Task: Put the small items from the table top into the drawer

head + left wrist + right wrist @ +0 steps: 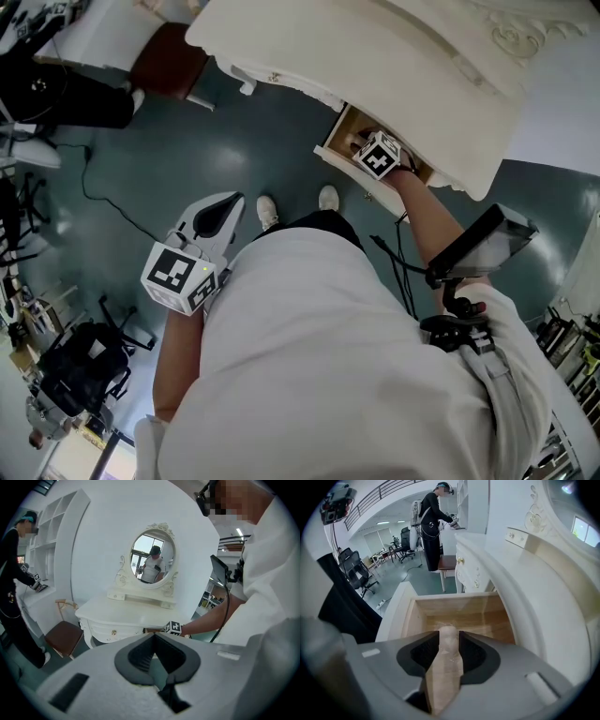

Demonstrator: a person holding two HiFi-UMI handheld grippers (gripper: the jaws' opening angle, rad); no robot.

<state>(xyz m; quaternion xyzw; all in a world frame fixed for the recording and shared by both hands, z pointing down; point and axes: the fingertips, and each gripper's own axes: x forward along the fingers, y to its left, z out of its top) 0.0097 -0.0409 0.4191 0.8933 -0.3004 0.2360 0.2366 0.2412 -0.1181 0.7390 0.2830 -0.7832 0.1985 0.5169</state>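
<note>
Under the white dressing table, a wooden drawer stands pulled open. My right gripper reaches into it, shut on a pale beige tube-shaped item that fills the gap between its pads. In the head view only the marker cube of the right gripper shows, over the open drawer. My left gripper hangs low beside my left leg, away from the table. In the left gripper view its jaws are shut and empty, pointing toward the dressing table.
An oval mirror stands on the dressing table. A chair with a brown seat sits to the table's left. Another person stands by white shelves. Office chairs and a cable are on the grey floor.
</note>
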